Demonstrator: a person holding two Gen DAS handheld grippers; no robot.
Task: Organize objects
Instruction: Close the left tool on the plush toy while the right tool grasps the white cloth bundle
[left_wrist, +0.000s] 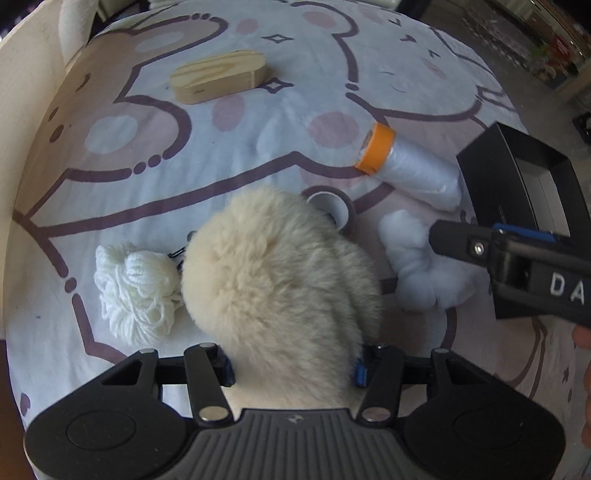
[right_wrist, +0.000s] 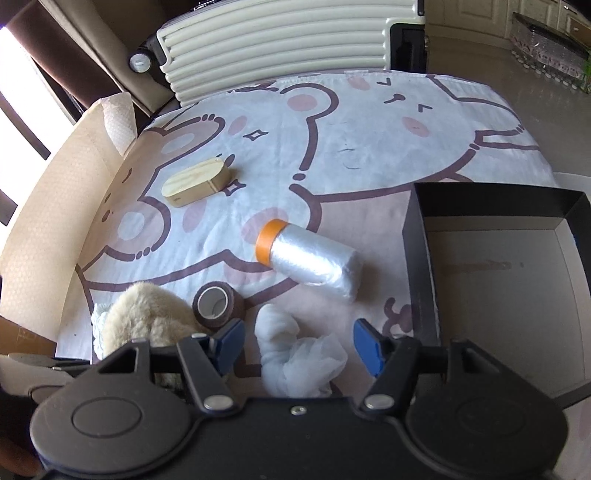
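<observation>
Left gripper (left_wrist: 295, 365) clamped on fluffy pompom (left_wrist: 280, 280), right gripper (right_wrist: 299, 341) agape around gauze wad (right_wrist: 299, 354), tape roll (right_wrist: 218, 304) beside.

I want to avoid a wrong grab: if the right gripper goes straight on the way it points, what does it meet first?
Most likely the white gauze, which lies between the fingers of the right gripper. The pads do not seem to press it yet. Beyond it lies the plastic roll, though depth is unclear.

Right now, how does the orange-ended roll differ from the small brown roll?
The orange-ended roll is long and lies on its side; the brown roll is short and tilted, its hole facing up. The first is wound with clear plastic film, the second is brown with a white core. Both rest on the sheet, untouched.
</observation>
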